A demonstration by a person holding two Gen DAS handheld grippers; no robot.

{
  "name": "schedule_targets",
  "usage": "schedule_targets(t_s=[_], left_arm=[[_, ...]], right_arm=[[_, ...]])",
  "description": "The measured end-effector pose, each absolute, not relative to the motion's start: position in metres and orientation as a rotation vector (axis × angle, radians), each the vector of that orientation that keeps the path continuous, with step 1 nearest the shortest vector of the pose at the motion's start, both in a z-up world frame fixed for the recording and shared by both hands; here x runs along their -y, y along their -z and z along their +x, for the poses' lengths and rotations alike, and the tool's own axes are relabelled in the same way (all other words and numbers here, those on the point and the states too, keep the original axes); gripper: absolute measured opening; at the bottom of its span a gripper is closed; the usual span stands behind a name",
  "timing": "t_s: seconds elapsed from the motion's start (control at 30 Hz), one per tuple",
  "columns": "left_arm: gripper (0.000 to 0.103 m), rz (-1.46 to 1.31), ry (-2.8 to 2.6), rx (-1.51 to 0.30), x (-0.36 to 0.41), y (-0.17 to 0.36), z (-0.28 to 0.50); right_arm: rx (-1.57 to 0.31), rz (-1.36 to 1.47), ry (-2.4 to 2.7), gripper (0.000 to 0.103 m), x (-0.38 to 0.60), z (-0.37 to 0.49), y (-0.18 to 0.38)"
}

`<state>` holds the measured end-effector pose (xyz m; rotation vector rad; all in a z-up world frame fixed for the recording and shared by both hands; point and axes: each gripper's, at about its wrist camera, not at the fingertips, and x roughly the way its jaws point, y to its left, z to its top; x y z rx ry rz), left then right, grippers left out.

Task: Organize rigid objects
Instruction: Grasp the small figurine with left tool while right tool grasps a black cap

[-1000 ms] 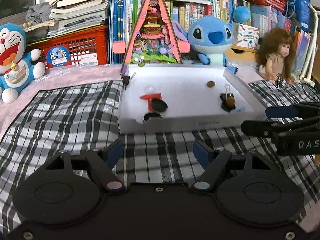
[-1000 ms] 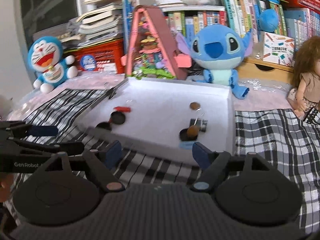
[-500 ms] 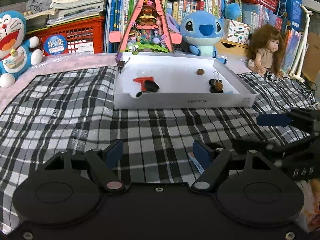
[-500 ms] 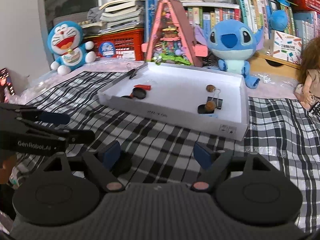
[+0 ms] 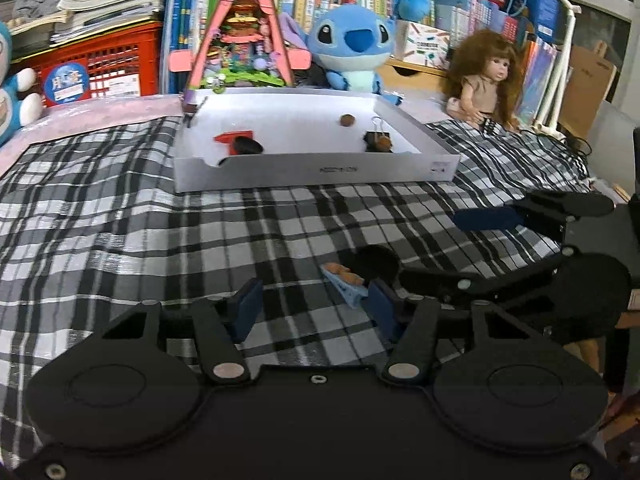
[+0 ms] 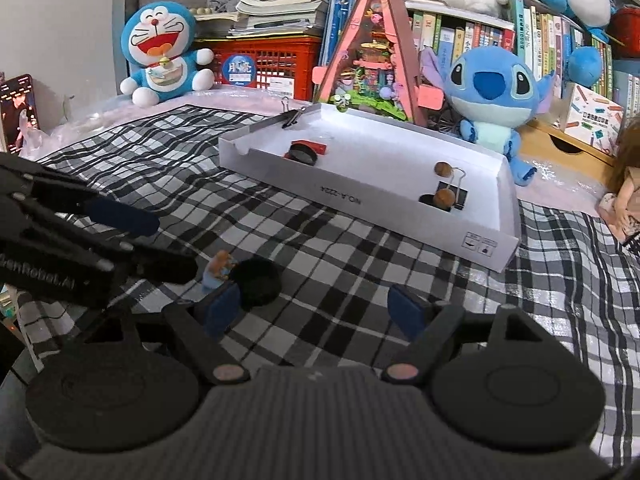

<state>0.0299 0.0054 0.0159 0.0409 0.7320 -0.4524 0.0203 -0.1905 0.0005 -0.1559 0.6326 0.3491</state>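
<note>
A white tray (image 5: 316,170) (image 6: 360,196) sits on the checked cloth and holds a red piece (image 5: 232,137), black round caps (image 6: 303,153), brown discs (image 6: 443,168) and a binder clip (image 5: 378,136). Near me on the cloth lie a black round cap (image 5: 378,262) (image 6: 258,280) and a small blue-and-orange figure (image 5: 346,284) (image 6: 218,270). My left gripper (image 5: 314,312) is open and empty, its right finger beside the figure. My right gripper (image 6: 316,310) is open and empty, its left finger beside the cap.
Plush toys (image 6: 162,52), a Stitch plush (image 5: 352,48), a pink triangular dollhouse (image 5: 246,32), a red crate (image 5: 100,66), books and a doll (image 5: 486,76) line the back behind the tray. A binder clip (image 6: 291,117) grips the tray's far corner.
Both grippers have pulled back from the tray toward the near edge of the cloth. The black cap and small figure have come into view close to the fingers.
</note>
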Motion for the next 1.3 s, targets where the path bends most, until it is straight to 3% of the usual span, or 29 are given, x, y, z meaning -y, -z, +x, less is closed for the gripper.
schedule_targets(t_s=[0.27,0.4,1.17,1.3], left_arm=[[0.041,0.038,0.456,-0.726,0.009,-0.004,0.034],[0.019,0.035,0.454,-0.72,0.012,-0.003,0.037],[0.016,0.021,0.389,-0.722,-0.004,-0.006,0.039],[0.016,0.014,0.377,-0.723,-0.006,-0.007,0.041]], right_arm=[[-0.642,-0.139,-0.31,0.088,0.208,0.02,-0.001],[-0.645,-0.136,-0.313,0.088,0.212,0.018,0.001],[-0.638,-0.098,-0.41,0.088,0.185,0.027,0.009],[-0.629,-0.098,-0.418,0.083,0.181,0.03,0.01]])
